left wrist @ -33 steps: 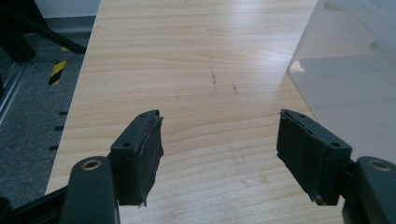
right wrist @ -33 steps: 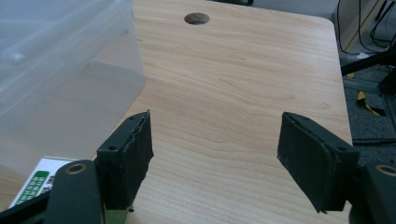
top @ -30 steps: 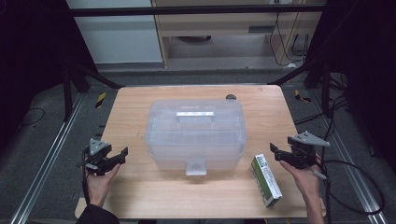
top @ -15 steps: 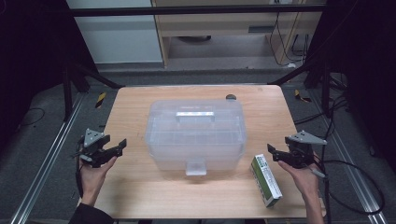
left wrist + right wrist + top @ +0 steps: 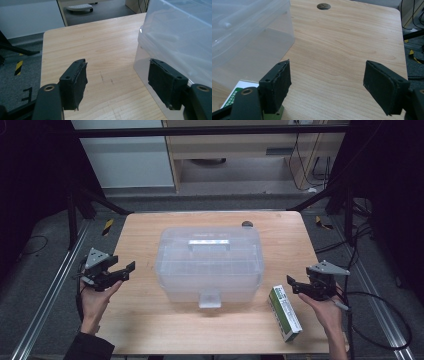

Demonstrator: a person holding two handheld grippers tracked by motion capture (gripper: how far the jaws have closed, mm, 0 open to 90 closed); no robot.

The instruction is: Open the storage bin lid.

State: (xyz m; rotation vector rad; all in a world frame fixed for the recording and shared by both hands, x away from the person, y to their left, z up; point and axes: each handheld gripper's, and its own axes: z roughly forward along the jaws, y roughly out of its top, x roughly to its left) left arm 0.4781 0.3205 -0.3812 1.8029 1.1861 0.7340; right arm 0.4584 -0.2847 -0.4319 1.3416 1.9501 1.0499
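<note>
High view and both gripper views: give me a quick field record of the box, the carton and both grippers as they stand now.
table: light wooden top, small round hole near the far edge
clear plastic box: middle of the table, lid on, handle on top, latch tab facing the person
green and white carton: lying flat at the box's near right corner
left gripper: open, holds nothing, left of the box
right gripper: open, holds nothing, just right of the carton
</note>
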